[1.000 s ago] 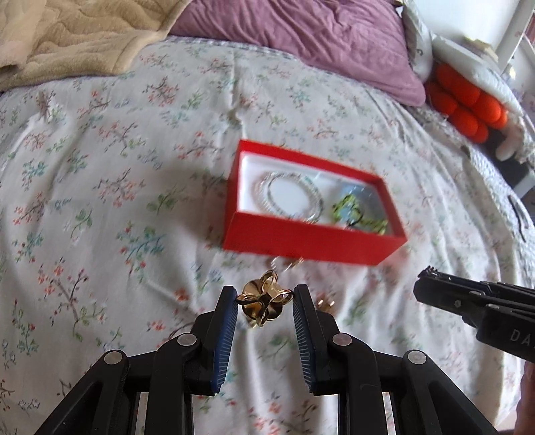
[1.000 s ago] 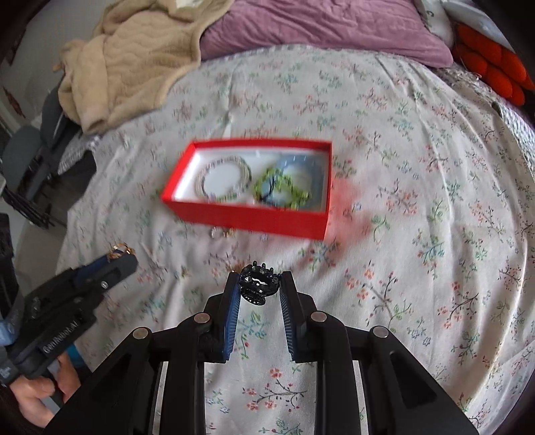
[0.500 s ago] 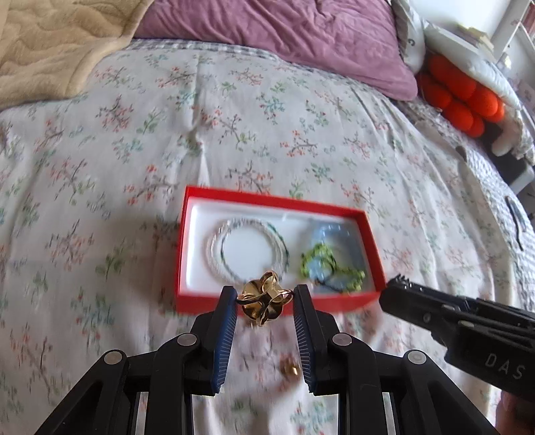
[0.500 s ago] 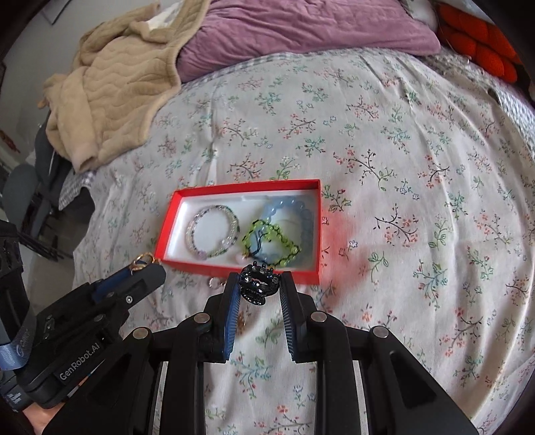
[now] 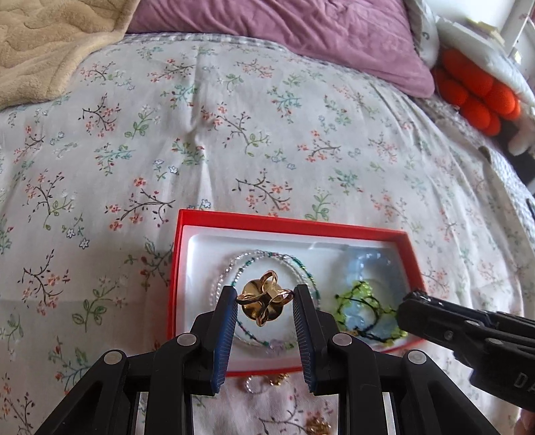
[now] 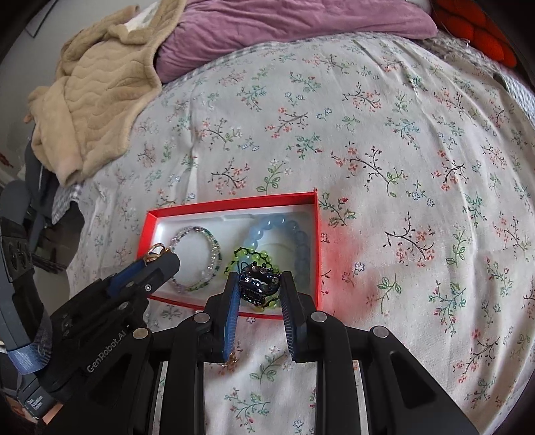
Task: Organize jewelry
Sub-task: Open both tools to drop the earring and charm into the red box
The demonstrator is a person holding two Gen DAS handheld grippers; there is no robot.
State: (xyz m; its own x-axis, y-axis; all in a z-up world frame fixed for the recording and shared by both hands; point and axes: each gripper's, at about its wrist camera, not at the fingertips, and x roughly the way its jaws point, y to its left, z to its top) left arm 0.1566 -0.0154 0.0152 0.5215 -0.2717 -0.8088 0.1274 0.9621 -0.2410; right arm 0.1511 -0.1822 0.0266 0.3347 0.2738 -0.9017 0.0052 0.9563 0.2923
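A red jewelry box with a white lining lies on the flowered bedspread. Inside it are a clear beaded bracelet, a pale blue bead bracelet and a green beaded piece. My left gripper is shut on a gold knotted ornament, held over the box's left half. Over the right half, my right gripper is shut on a dark, stone-set ring.
Small gold and silver pieces lie on the bedspread just in front of the box, another nearer me. A beige blanket and a purple pillow lie at the far side. Orange balls sit at the right.
Both grippers have advanced toward the box and now hang over it, each still holding its piece. The loose pieces on the bedspread have slid under the fingers.
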